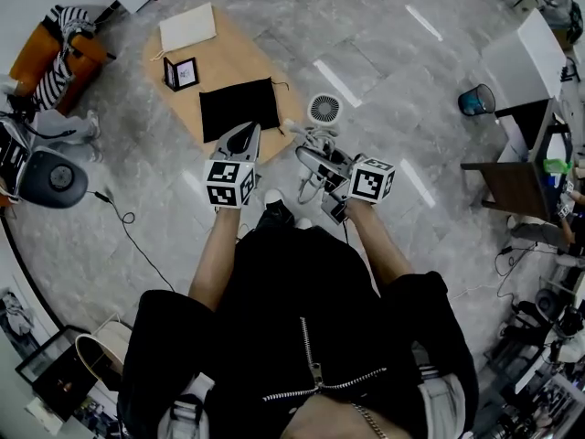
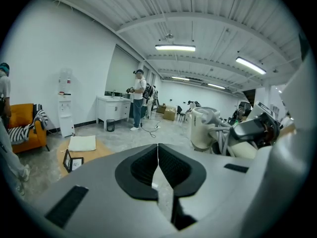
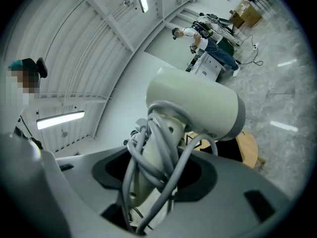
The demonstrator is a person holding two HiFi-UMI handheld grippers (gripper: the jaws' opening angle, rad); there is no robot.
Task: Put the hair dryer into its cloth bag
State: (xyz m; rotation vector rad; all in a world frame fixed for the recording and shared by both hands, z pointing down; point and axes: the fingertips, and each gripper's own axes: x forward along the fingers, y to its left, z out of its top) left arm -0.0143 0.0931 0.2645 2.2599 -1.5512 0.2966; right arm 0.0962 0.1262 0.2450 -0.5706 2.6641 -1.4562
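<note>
The black cloth bag (image 1: 238,108) lies flat on a low wooden table (image 1: 228,58) ahead of me. My left gripper (image 1: 243,137) hovers over the table's near edge, just short of the bag; its jaws (image 2: 157,155) are shut with nothing between them. My right gripper (image 1: 315,156) is beside it, shut on the handle of the pale hair dryer (image 1: 324,110), whose grey cord is wound round the handle. In the right gripper view the hair dryer (image 3: 198,108) stands up out of the jaws, with the bag (image 3: 229,150) partly visible behind it.
A white pad (image 1: 187,27) and a small picture frame (image 1: 180,73) lie on the table's far half. An orange sofa (image 1: 50,53) stands far left, a blue bin (image 1: 475,101) and a dark side table (image 1: 516,176) to the right. A person (image 2: 139,100) stands far off.
</note>
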